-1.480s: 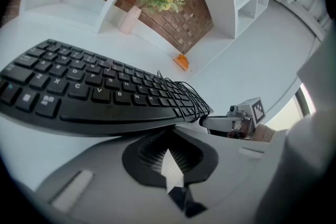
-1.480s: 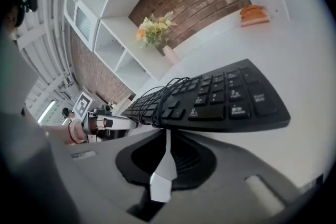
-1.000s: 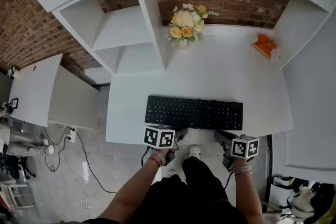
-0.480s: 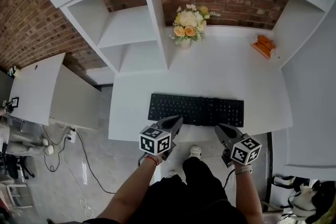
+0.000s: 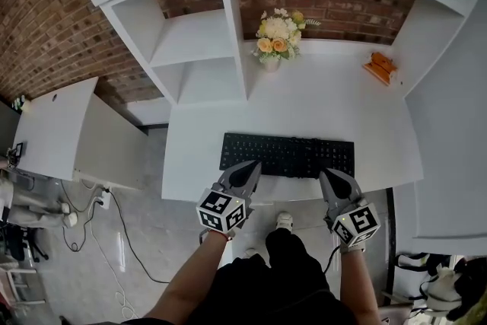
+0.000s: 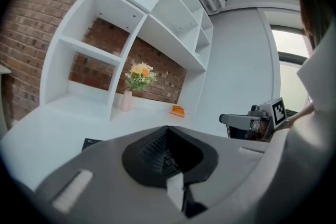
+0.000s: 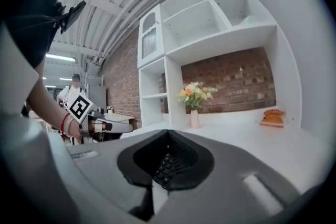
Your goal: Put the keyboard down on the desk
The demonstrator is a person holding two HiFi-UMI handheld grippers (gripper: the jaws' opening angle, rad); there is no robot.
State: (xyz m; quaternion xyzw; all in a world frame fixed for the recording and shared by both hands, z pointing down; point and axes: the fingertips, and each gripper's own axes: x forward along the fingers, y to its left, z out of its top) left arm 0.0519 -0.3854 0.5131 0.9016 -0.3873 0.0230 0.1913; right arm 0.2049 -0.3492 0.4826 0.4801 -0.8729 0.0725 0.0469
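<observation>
Since 1 s ago, the left gripper [image 5: 248, 167] and right gripper [image 5: 332, 176] have been drawn back from the keyboard [image 5: 288, 155] and raised. The black keyboard is laid flat on the white table [image 5: 327, 99], along its near edge, near of the flower vase [image 5: 272, 57]. Each gripper's fingers [image 6: 100, 165] are closed together with nothing held. They are poised over the keyboard's near edge, and contact cannot be told.
</observation>
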